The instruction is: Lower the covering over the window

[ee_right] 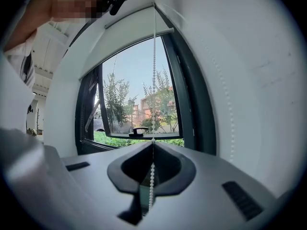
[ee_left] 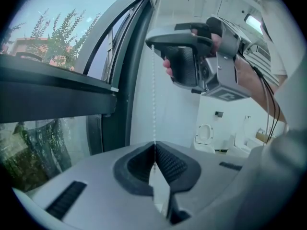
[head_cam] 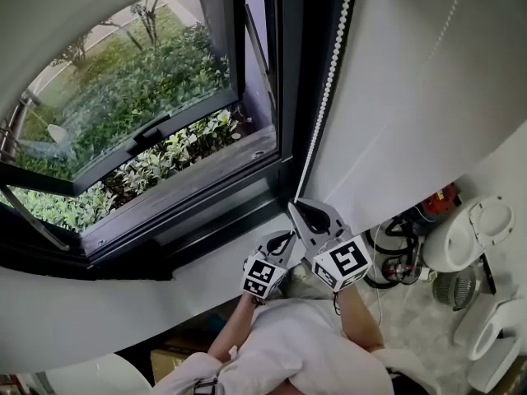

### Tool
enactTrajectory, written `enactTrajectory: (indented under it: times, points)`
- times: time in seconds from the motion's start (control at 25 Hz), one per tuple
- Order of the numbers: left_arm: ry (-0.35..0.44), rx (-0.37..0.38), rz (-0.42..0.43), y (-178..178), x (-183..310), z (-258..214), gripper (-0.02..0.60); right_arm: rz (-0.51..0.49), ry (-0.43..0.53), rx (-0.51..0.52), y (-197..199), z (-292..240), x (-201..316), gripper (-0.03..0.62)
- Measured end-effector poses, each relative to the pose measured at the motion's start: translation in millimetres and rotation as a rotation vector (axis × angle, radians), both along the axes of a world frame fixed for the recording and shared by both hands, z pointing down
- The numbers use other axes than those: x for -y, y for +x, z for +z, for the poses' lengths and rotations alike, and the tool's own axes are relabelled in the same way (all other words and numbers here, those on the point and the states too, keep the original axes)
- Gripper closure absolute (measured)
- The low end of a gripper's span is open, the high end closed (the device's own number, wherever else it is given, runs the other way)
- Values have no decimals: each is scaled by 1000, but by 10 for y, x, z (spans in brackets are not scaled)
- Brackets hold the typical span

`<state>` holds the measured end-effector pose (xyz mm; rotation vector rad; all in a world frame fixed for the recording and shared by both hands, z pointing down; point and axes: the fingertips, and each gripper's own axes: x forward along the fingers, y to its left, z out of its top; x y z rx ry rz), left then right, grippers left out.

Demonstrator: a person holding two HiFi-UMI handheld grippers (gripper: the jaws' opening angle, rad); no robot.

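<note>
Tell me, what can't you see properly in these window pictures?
- Lower end of the white bead chain: head view, hidden behind the grey left gripper and grey right gripper.
- Chain's top: left gripper view, the right gripper covers it.
- Small red object: head view, too small to name.

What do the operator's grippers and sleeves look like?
Both the left gripper and right gripper are grey plastic with black ribbed pads, each carrying a white cube of black square markers. Black cables run along the right forearm. White shirt, forearms bare.
</note>
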<state>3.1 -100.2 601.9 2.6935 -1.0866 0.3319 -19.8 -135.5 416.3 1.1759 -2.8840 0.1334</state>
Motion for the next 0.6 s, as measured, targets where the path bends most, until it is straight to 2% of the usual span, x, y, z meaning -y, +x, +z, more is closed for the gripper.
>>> enactTrajectory:
  times: [0.6]
  points:
    - [-55, 15, 10, -20, -38, 545, 565, 23, -17, -46, -1, 554, -51, 597]
